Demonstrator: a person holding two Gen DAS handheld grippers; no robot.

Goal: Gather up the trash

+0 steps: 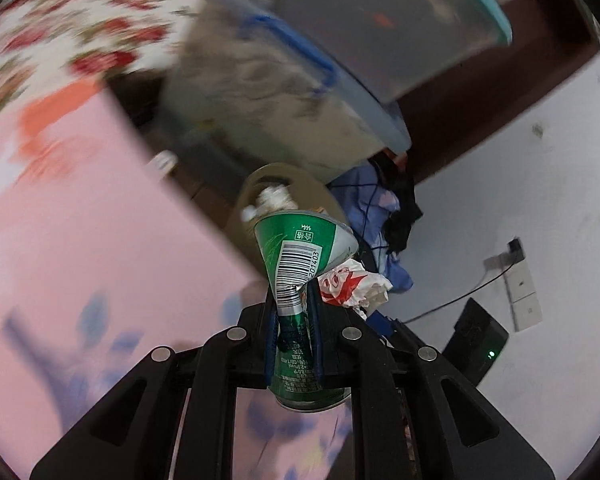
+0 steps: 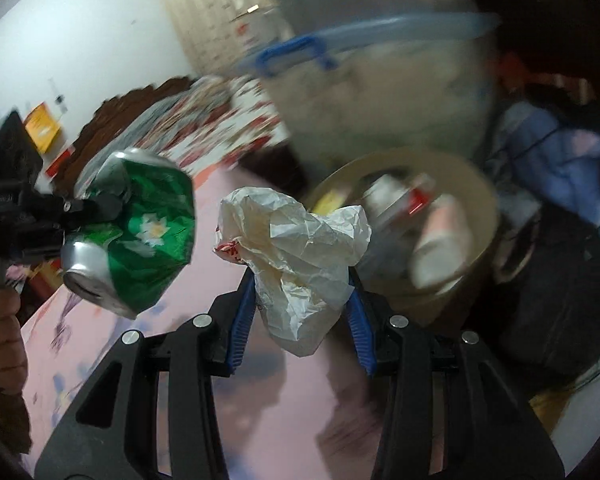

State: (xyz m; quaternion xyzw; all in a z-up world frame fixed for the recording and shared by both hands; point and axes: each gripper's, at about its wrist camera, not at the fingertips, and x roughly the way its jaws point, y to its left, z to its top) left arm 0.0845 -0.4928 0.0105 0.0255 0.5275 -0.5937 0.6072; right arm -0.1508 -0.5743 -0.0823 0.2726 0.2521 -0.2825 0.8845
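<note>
Crushed green aluminium drink can (image 1: 300,264) is pinched flat between the closed fingers of the left gripper (image 1: 294,300). Beside it, the right gripper (image 2: 302,300) clamps its blue-padded fingers (image 2: 242,320) on a crumpled white paper wrapper (image 2: 296,256). Both hang above a pink bedsheet (image 1: 100,248), near a round tan bin (image 2: 476,200) holding rubbish.

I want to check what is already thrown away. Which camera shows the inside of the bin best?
The right wrist view: the bin opens toward it, showing trash inside. The left wrist view shows only its rim, behind the crushed can.
</note>
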